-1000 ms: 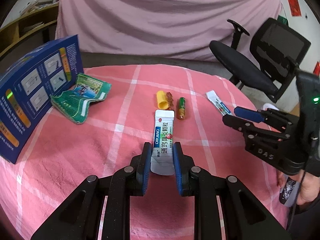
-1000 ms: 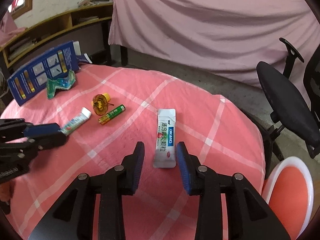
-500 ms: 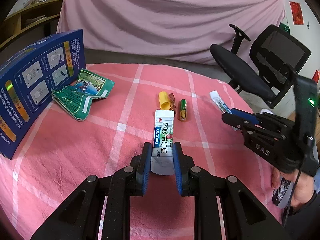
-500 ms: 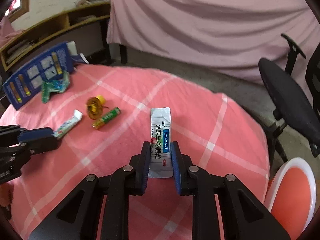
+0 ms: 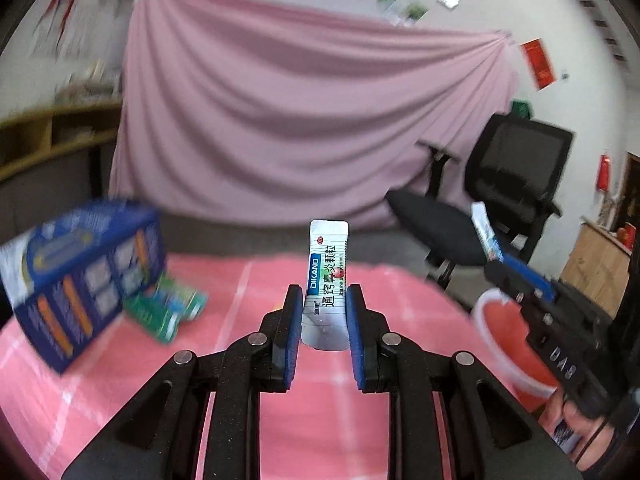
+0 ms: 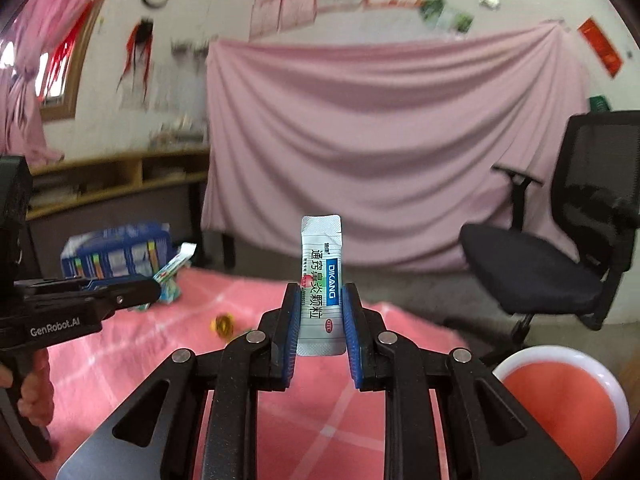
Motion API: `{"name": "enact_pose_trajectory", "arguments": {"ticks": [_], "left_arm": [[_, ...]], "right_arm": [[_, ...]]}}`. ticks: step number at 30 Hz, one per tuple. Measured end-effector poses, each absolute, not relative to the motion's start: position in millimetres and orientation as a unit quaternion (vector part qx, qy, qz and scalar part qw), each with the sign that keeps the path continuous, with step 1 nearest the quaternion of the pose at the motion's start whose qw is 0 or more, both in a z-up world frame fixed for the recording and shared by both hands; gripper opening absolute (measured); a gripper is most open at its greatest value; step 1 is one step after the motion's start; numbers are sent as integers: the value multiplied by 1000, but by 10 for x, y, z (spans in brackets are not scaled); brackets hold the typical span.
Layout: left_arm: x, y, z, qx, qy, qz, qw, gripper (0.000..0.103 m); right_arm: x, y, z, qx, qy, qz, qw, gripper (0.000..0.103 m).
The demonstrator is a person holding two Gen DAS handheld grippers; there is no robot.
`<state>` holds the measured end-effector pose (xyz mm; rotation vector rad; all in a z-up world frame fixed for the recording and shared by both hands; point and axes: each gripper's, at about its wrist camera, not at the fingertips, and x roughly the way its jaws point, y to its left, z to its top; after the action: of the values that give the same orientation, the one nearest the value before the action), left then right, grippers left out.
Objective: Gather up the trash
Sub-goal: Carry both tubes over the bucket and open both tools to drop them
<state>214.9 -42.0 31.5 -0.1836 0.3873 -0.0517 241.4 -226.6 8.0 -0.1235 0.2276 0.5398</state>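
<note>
At centre of the left wrist view, between blue pads: left gripper (image 5: 322, 294) closed on the lower half of a white medicine sachet (image 5: 328, 256), held upright, clear above the pink checked table (image 5: 320, 420). At centre of the right wrist view: right gripper (image 6: 320, 292) clamped the same way on a second sachet (image 6: 321, 248), print upside down, also lifted. Probably very light, thin foil, limp and slick; best pinched flat across the middle, as here. At lower right of both views: red basin (image 5: 486, 332) with white rim, likely the bin; nothing visible inside the part shown. At left, blurred: blue box (image 5: 80, 280), green wrapper (image 5: 168, 308) on the cloth.
</note>
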Motion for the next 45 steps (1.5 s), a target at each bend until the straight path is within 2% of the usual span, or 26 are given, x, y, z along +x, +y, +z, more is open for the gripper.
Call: {"name": "enact_pose_trajectory", "arguments": {"ticks": [7,16,29,45], "left_arm": [[2044,-995,669,-49,101,-89,990,18],[2231,-1809,756,2,87,-165,982,19],[2753,-2800,618,18,166,-250,954,18],[3037,-3061,261,2,278,-271,922,19]], "right_arm": [[2203,-2742,318,-23,25,205,978,19],[2164,-3461,362,12,11,118,993,19],[2320,-4170,207,94,76,16,993,19],[2572,-4520,-68,150,186,-16,971,20]]}}
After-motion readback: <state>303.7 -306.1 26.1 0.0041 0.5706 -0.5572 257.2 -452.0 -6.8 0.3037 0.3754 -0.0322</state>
